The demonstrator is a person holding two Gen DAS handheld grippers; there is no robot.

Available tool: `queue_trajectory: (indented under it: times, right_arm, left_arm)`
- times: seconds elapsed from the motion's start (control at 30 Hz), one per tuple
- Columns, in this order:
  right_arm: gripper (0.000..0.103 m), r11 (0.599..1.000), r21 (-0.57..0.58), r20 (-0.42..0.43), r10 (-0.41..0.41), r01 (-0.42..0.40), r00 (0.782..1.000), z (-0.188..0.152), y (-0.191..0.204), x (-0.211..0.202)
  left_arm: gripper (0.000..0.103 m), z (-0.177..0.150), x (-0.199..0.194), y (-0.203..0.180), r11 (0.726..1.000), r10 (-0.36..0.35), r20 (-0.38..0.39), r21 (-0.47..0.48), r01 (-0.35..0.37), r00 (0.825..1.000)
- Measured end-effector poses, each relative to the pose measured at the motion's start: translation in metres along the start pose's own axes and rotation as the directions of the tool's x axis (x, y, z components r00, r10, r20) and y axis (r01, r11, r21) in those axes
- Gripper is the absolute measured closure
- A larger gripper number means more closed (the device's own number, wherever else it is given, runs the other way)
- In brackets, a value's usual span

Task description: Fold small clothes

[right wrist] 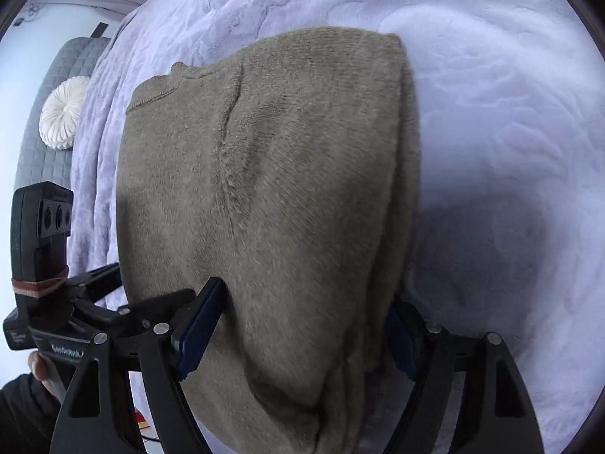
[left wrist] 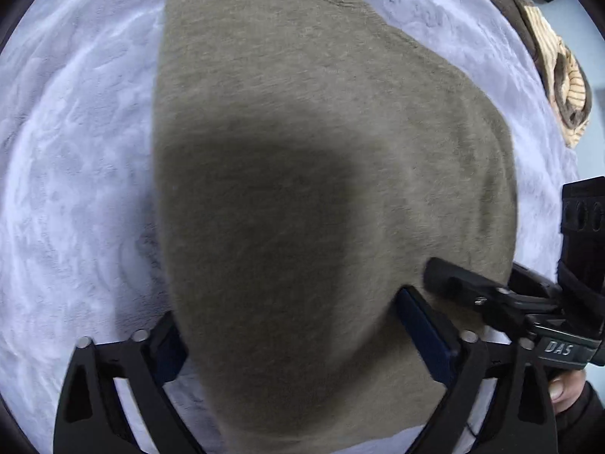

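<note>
Olive sweater (left wrist: 321, 174) fills both views — left gripper (left wrist: 295, 336) and right gripper (right wrist: 302, 333) spread wide around it, on lavender blanket (right wrist: 491, 113).

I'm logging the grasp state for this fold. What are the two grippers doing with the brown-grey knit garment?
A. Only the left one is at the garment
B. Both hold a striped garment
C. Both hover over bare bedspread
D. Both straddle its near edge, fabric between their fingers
D: the knit garment runs between the fingers of the left gripper and the right gripper alike.
</note>
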State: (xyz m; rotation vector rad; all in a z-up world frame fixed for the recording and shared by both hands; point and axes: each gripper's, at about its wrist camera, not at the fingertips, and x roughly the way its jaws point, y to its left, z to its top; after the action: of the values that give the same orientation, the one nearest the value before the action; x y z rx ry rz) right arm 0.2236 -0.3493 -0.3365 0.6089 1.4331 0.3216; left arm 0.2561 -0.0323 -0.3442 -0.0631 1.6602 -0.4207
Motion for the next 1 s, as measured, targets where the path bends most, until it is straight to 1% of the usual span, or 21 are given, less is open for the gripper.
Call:
queue_trajectory:
  times: [0.03, 0.07, 0.13, 0.17, 0.23, 0.3, 0.43, 0.63, 0.83, 0.93, 1.0]
  right_arm:
    - [0.038, 1.000, 0.008, -0.002, 0.008, -0.008, 1.000, 0.001, 0.000, -0.001]
    - [0.048, 1.000, 0.002, 0.000, 0.006, -0.006, 1.000, 0.000, 0.002, -0.002]
    - [0.057, 1.000, -0.014, 0.008, -0.002, 0.003, 1.000, -0.002, 0.008, -0.009]
    - [0.060, 1.000, -0.019, 0.014, -0.005, 0.005, 1.000, -0.002, 0.011, -0.013]
    - [0.062, 0.999, -0.037, 0.025, -0.014, 0.015, 1.000, -0.005, 0.019, -0.020]
    - [0.062, 0.999, -0.050, 0.037, -0.018, 0.020, 0.999, -0.008, 0.029, -0.026]
    - [0.063, 0.997, -0.071, 0.054, -0.016, 0.019, 0.998, -0.015, 0.047, -0.040]
    - [0.063, 0.995, -0.091, 0.064, -0.040, 0.045, 0.997, -0.028, 0.063, -0.056]
    - [0.063, 0.991, -0.118, 0.079, -0.059, 0.068, 0.995, -0.043, 0.088, -0.067]
    - [0.063, 0.989, -0.123, 0.087, -0.069, 0.079, 0.994, -0.056, 0.095, -0.073]
    - [0.063, 0.987, -0.128, 0.091, -0.081, 0.092, 0.993, -0.063, 0.101, -0.076]
  left_arm:
    - [0.021, 0.001, -0.001, -0.004, 1.000, 0.009, 0.005, 0.009, -0.009, 1.000]
    - [0.026, 0.000, -0.003, -0.006, 1.000, 0.010, 0.010, 0.021, -0.010, 1.000]
    - [0.039, -0.003, -0.011, -0.009, 0.999, 0.016, 0.028, 0.048, -0.017, 0.999]
    - [0.041, -0.005, -0.014, -0.009, 0.998, 0.015, 0.031, 0.052, -0.017, 0.999]
    - [0.047, -0.009, -0.021, -0.009, 0.998, 0.016, 0.034, 0.052, -0.018, 0.999]
    - [0.050, -0.014, -0.028, -0.012, 0.997, 0.031, 0.045, 0.065, -0.034, 0.999]
    - [0.053, -0.027, -0.040, -0.020, 0.993, 0.064, 0.065, 0.097, -0.070, 0.996]
    - [0.054, -0.046, -0.058, -0.024, 0.992, 0.066, 0.095, 0.104, -0.076, 0.993]
    - [0.054, -0.081, -0.078, -0.027, 0.988, 0.072, 0.122, 0.126, -0.087, 0.990]
    - [0.054, -0.096, -0.086, -0.027, 0.986, 0.074, 0.132, 0.138, -0.092, 0.989]
    - [0.054, -0.099, -0.089, -0.031, 0.985, 0.076, 0.138, 0.146, -0.096, 0.988]
